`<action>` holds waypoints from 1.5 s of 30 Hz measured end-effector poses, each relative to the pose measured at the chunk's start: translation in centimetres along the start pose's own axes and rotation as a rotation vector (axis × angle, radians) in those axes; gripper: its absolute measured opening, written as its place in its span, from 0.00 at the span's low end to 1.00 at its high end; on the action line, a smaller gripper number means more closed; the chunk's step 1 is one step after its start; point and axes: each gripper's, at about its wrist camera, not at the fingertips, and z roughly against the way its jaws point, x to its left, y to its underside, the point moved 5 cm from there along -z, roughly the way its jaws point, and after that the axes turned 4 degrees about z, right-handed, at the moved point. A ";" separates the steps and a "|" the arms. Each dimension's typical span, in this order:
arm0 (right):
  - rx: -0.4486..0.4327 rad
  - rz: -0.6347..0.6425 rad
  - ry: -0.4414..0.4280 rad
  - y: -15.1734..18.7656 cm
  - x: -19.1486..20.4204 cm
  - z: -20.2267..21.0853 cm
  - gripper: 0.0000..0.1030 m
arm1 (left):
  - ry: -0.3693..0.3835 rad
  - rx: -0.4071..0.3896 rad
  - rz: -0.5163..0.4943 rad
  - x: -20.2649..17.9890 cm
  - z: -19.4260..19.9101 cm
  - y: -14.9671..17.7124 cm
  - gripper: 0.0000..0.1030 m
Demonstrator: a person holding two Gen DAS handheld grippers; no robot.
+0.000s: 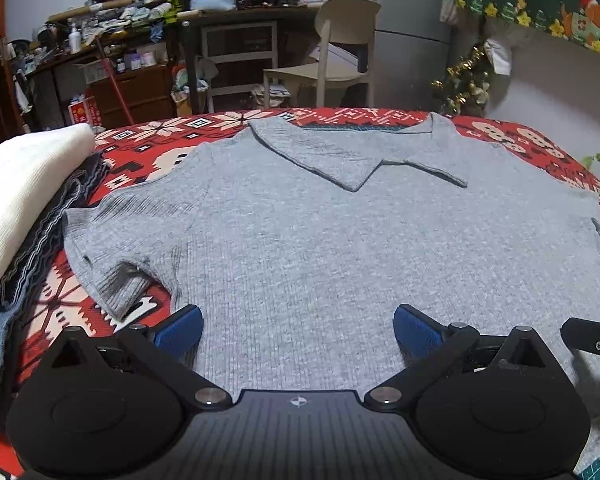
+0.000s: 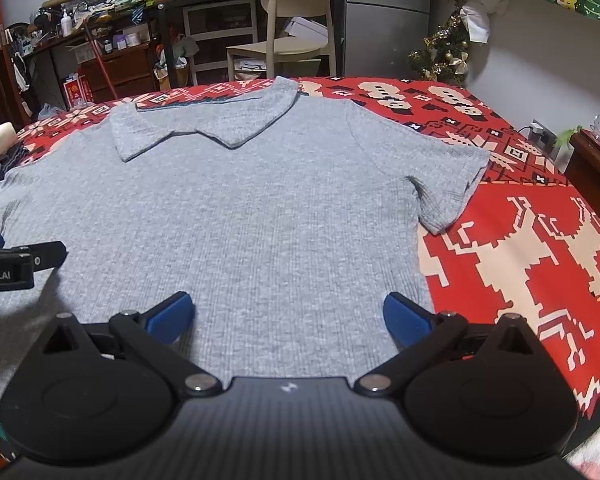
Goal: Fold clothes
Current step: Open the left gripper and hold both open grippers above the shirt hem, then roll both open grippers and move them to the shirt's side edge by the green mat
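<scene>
A grey ribbed polo shirt lies flat, collar away from me, on a red patterned tablecloth. Its left sleeve is a little rumpled; its right sleeve lies spread out. My left gripper hovers open over the shirt's lower left part, blue fingertips wide apart with only cloth below them. My right gripper is open too, over the shirt's lower right part near its side edge. The right gripper's black finger shows at the right edge of the left wrist view.
A stack of folded clothes, white on top over dark and blue pieces, sits at the table's left. Bare red tablecloth stretches to the right of the shirt. Behind the table stand a beige chair, cluttered desks and a small decorated tree.
</scene>
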 end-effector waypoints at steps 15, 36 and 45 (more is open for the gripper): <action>-0.076 0.386 -0.163 -4.4 1.3 3.4 0.88 | 0.122 -0.124 -0.419 -0.9 4.6 -2.4 0.88; -0.019 0.692 -0.250 -4.1 1.0 6.5 0.53 | 0.181 -0.113 -0.756 -1.0 8.5 -0.2 0.77; 0.048 0.804 -0.361 -1.2 2.8 7.9 0.30 | 0.265 -0.025 -0.773 -1.1 9.8 2.9 0.59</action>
